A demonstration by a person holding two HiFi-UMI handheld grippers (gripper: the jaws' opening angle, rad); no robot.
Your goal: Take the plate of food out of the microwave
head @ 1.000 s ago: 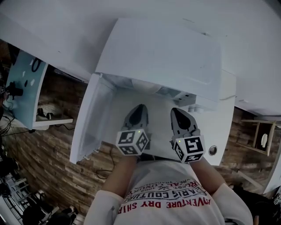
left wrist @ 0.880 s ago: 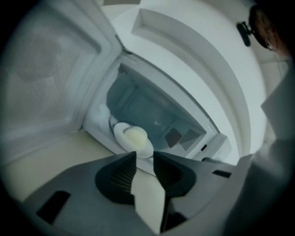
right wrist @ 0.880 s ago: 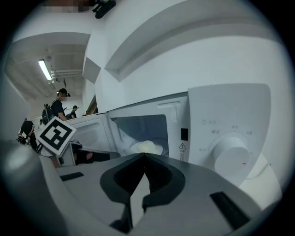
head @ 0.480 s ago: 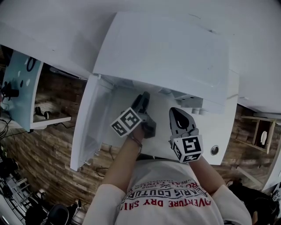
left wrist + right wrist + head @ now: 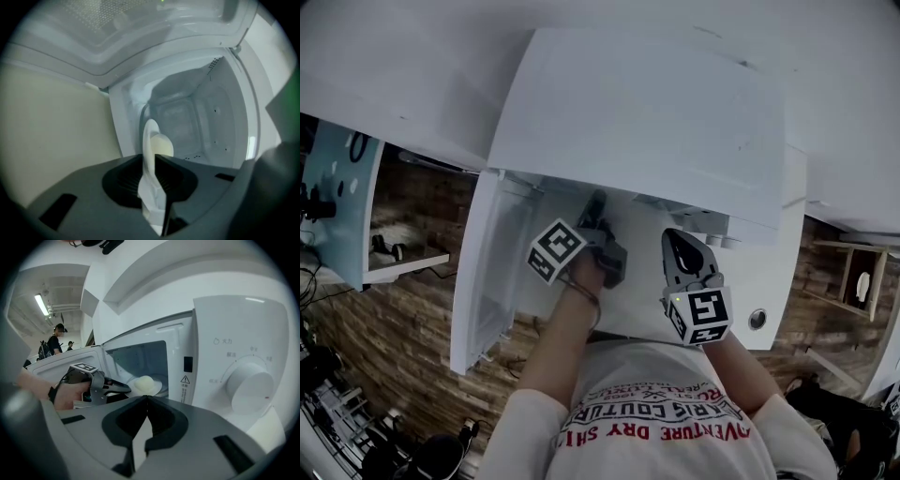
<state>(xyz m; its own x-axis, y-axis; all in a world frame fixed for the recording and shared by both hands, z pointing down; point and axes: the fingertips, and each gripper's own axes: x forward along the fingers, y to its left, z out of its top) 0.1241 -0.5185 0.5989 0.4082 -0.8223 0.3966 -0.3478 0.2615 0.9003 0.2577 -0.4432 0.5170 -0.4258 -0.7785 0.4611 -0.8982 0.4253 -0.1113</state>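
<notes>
Far beyond the open door [image 5: 483, 272], people [image 5: 56, 341] stand in a lit hall (small, hard to make out). Your left hand-held gripper [image 5: 596, 204] reaches into the white microwave [image 5: 656, 112]. Its jaws are closing on the rim of the plate [image 5: 149, 140], which fills the gap between them. The plate is inside the cavity and carries a pale mound of food [image 5: 163, 145]. Your right hand-held gripper [image 5: 147, 399] hangs outside, in front of the control panel near the dial [image 5: 248, 387], with its jaws together and nothing between them.
</notes>
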